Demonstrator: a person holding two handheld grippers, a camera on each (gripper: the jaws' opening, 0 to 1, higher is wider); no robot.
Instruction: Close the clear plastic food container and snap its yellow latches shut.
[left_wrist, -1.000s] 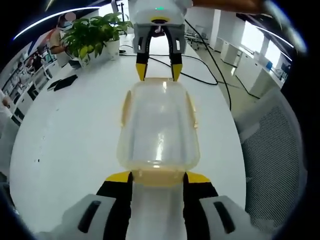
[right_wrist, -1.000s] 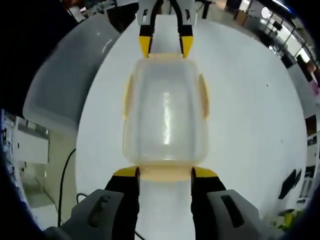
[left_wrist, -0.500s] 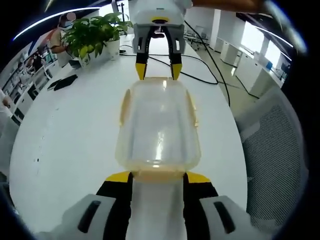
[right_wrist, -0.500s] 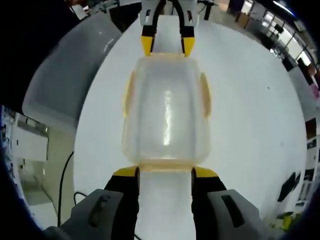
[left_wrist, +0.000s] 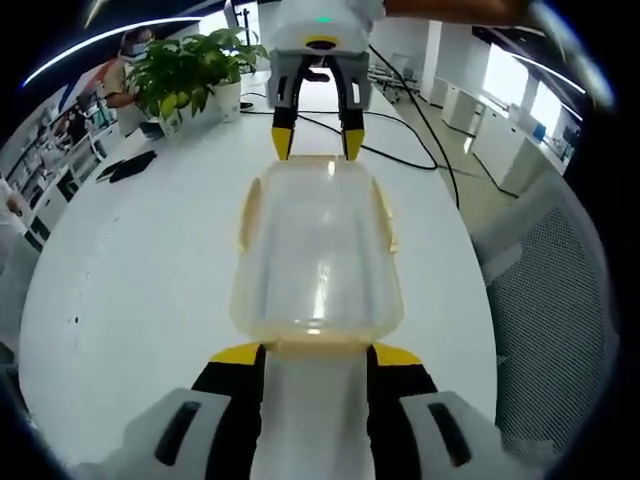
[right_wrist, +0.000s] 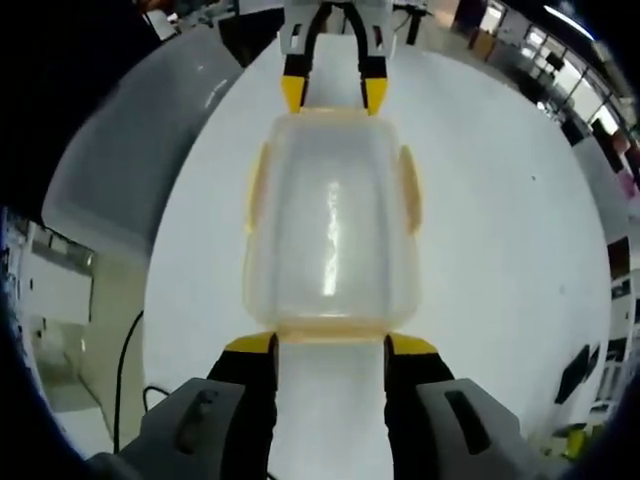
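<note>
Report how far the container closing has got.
Done: the lid sits on the clear container, on the white table.

In hand: the left hand-held gripper and the right hand-held gripper stand at opposite short ends, jaws apart beside each end latch.

Left: the long-side yellow latches look flared outward, so probably unsnapped. Whether the end latches have clicked I cannot tell.
</note>
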